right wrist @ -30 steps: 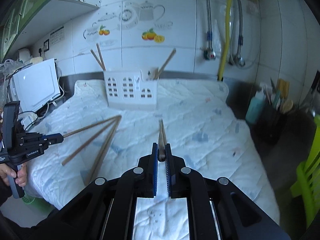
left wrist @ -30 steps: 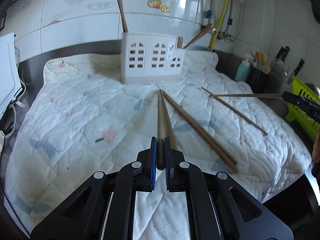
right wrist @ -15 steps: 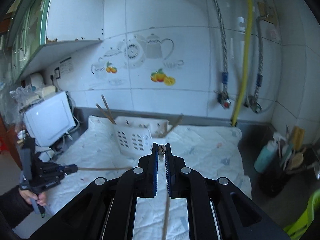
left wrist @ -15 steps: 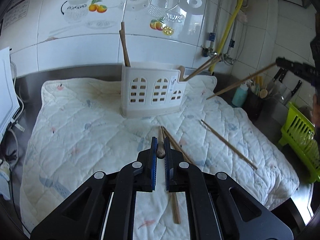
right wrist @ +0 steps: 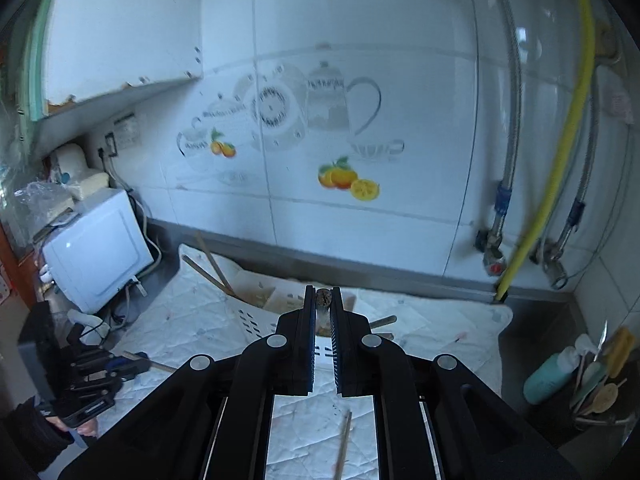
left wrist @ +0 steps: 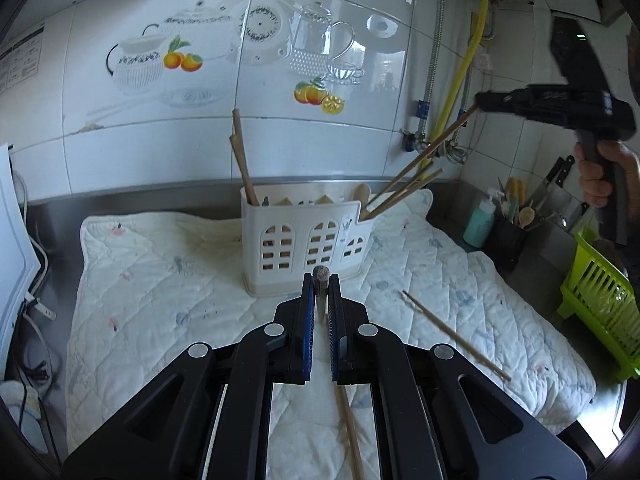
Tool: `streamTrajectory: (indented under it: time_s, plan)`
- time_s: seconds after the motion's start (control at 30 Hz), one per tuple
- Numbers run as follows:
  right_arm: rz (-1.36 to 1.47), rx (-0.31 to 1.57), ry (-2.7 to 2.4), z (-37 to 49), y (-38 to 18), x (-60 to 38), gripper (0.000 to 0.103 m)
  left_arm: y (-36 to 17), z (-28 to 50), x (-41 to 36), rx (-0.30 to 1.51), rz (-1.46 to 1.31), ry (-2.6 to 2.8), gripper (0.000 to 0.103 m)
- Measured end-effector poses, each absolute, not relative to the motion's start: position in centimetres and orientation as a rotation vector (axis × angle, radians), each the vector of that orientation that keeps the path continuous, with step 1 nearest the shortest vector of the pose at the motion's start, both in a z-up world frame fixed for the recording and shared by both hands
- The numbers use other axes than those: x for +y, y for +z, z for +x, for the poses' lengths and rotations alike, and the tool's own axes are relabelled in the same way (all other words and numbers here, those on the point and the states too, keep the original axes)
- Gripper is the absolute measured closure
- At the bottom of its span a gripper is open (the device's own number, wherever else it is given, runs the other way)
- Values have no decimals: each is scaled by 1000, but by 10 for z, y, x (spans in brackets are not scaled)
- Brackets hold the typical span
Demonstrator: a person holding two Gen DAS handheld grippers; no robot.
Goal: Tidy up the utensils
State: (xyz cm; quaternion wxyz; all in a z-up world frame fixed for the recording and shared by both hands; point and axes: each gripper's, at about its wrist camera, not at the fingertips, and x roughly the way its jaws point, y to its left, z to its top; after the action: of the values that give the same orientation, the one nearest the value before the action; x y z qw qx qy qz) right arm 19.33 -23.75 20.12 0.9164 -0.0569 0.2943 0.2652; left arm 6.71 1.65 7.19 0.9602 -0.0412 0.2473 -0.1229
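The left gripper (left wrist: 320,280) has its fingers narrowed onto the end of a wooden chopstick (left wrist: 320,273), whose butt shows end-on between the blue pads while its shaft runs back beneath the gripper body over the quilted mat (left wrist: 160,280). Just beyond the fingertips stands the white utensil holder (left wrist: 304,248) with arched cut-out windows; two chopsticks (left wrist: 242,168) lean upright in its left compartment, and a wooden spoon (left wrist: 362,192) and several angled chopsticks sit in the lower right compartment. The right gripper (left wrist: 486,102) appears at the upper right of the left wrist view, its fingers pinched on the top end of a long chopstick (left wrist: 424,156) that slants down into that right compartment. In the right wrist view the right gripper (right wrist: 322,298) shows the butt of that chopstick (right wrist: 323,298) clamped between its pads, above the holder (right wrist: 256,316). One loose chopstick (left wrist: 452,334) lies on the mat to the right of the holder. A teal bottle (left wrist: 480,220) and a dark pot of utensils (left wrist: 510,236) stand at the far right of the tabletop, near a green basket (left wrist: 600,300)
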Motion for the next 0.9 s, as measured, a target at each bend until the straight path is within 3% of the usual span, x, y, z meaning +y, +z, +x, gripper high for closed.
streamTrajectory:
  time_s: [0.33, 0.5, 0.9]
  plan:
    - [-36, 718, 536, 258, 163, -220, 95, 123, 82, 8, 408, -33, -270, 98]
    - [-36, 658, 513, 255, 164, -225, 74, 160, 93, 5, 336, -15, -267, 98]
    - [-48, 557, 530, 191, 164, -258, 69, 220, 148, 4, 184, -12, -155, 98]
